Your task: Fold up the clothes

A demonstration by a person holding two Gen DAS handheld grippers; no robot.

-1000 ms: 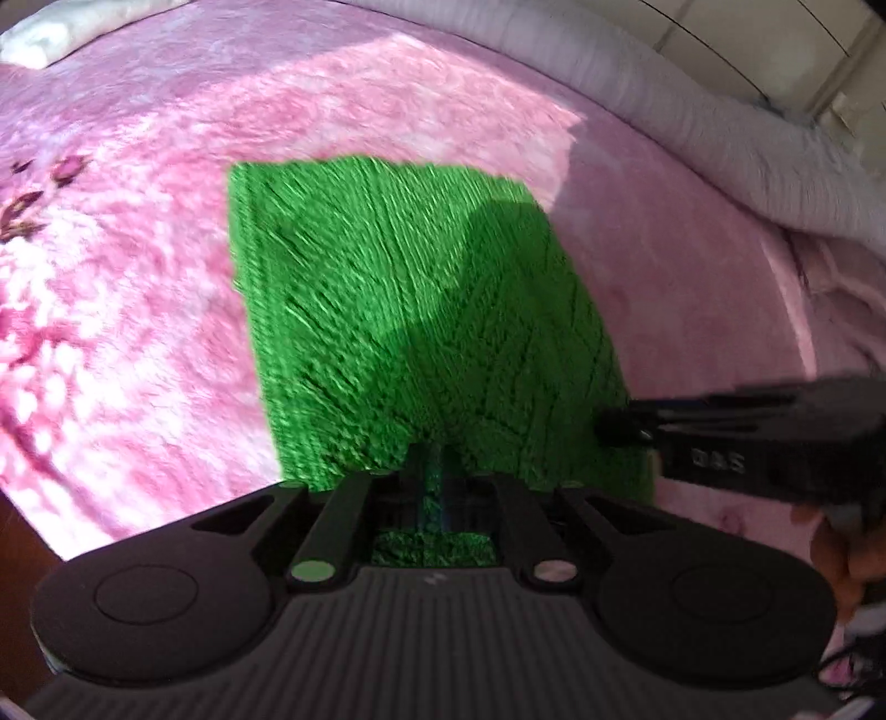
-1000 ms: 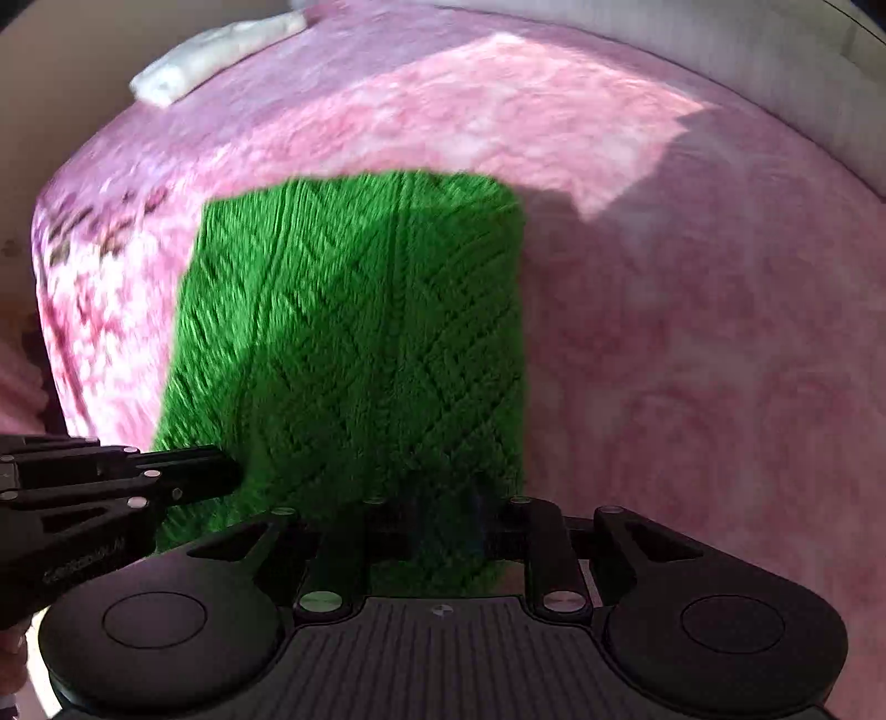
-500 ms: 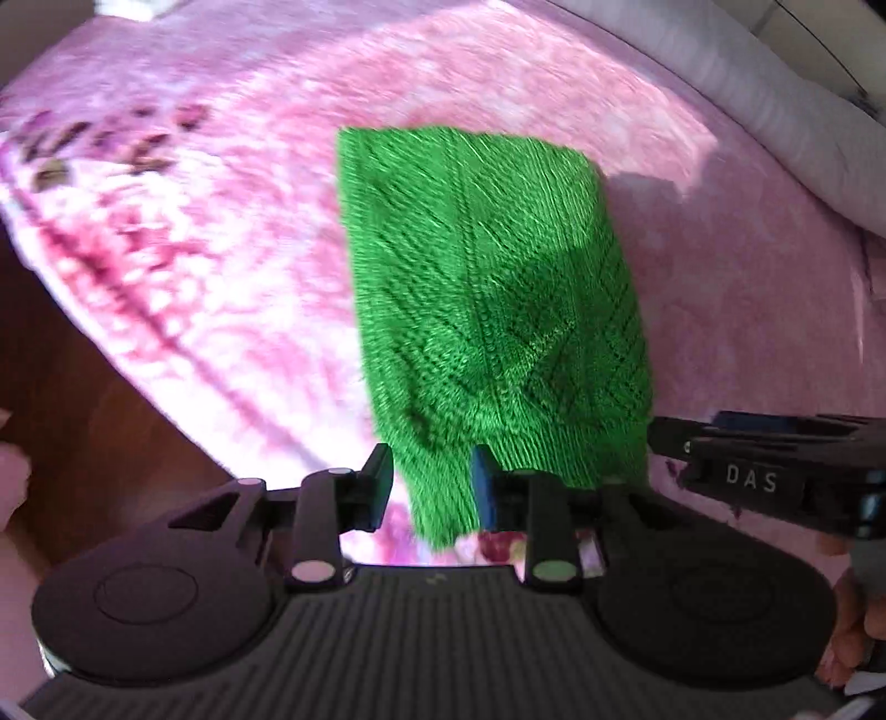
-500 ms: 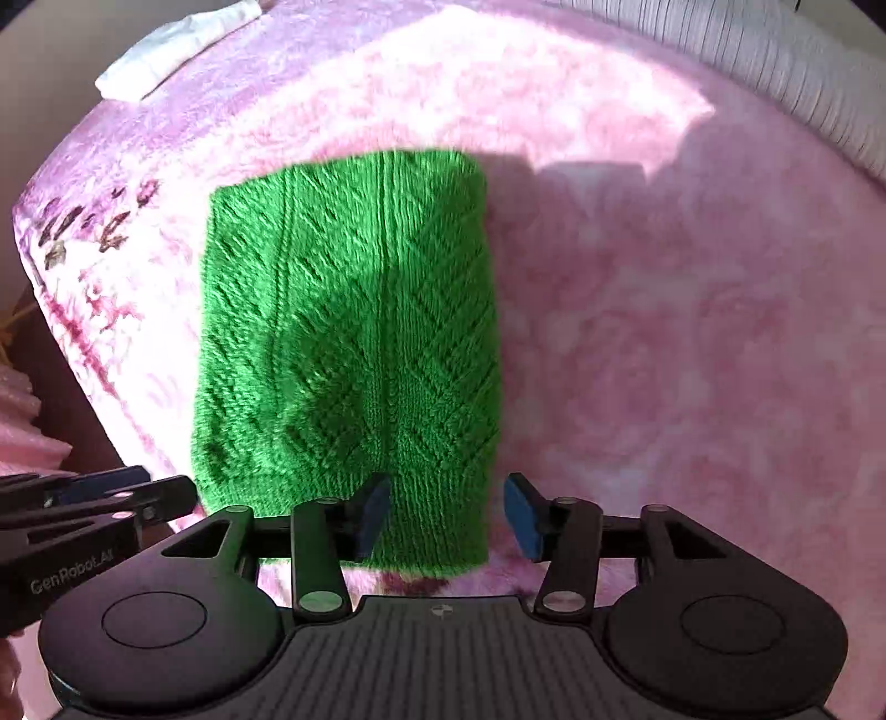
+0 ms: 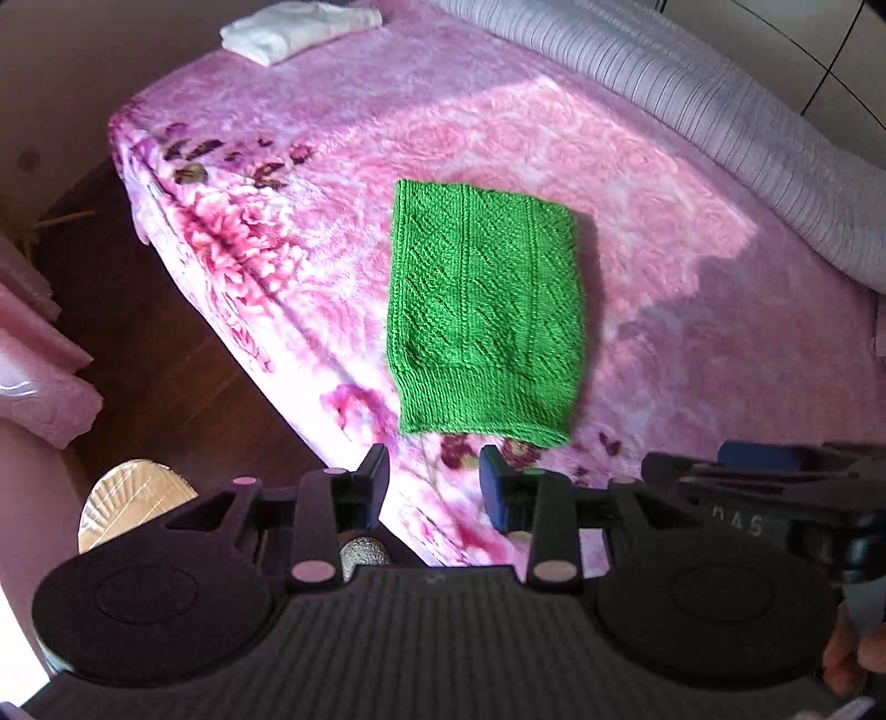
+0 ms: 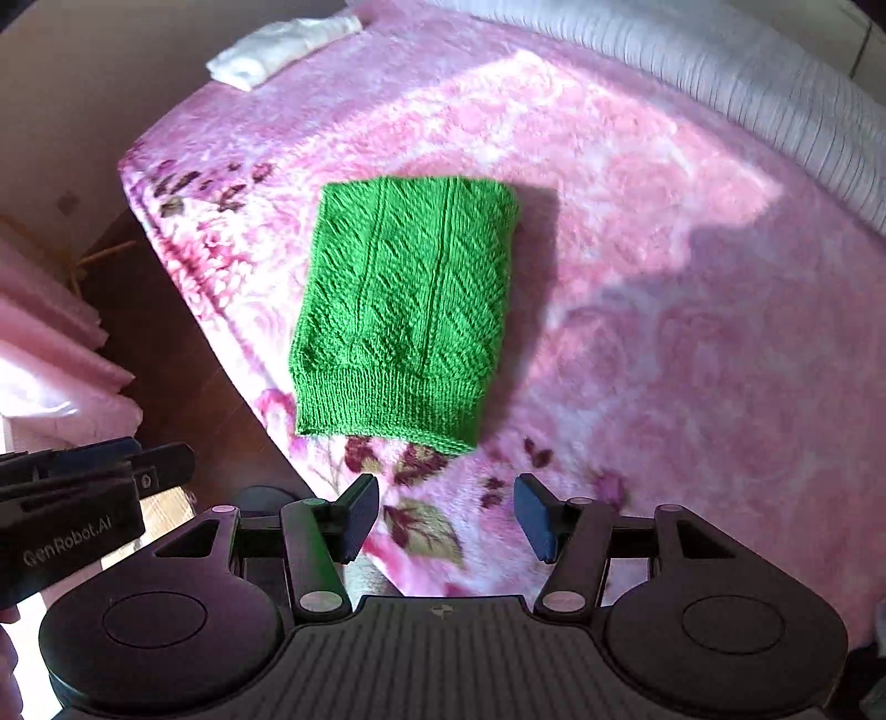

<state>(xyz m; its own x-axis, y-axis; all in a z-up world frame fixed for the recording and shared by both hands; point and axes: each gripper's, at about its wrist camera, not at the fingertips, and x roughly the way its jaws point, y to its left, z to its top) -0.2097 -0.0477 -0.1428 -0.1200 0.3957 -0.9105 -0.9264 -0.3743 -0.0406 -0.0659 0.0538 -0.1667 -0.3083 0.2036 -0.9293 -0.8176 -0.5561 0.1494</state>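
Pink blanket [image 5: 498,127] now bears released green knit [image 5: 482,310], seemingly folded.

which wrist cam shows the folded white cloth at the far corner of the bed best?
Left wrist: the folded white cloth shows its stacked layers fairly sharply. In the right wrist view the same cloth is also fully in frame, but washed out and its folds blur together.

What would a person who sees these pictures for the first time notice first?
The bright green knitted garment stands out at once: it lies folded into a neat rectangle on the pink flowered blanket, near the bed's edge. A folded white cloth sits at the far corner. In front, the left gripper and right gripper are open and empty.
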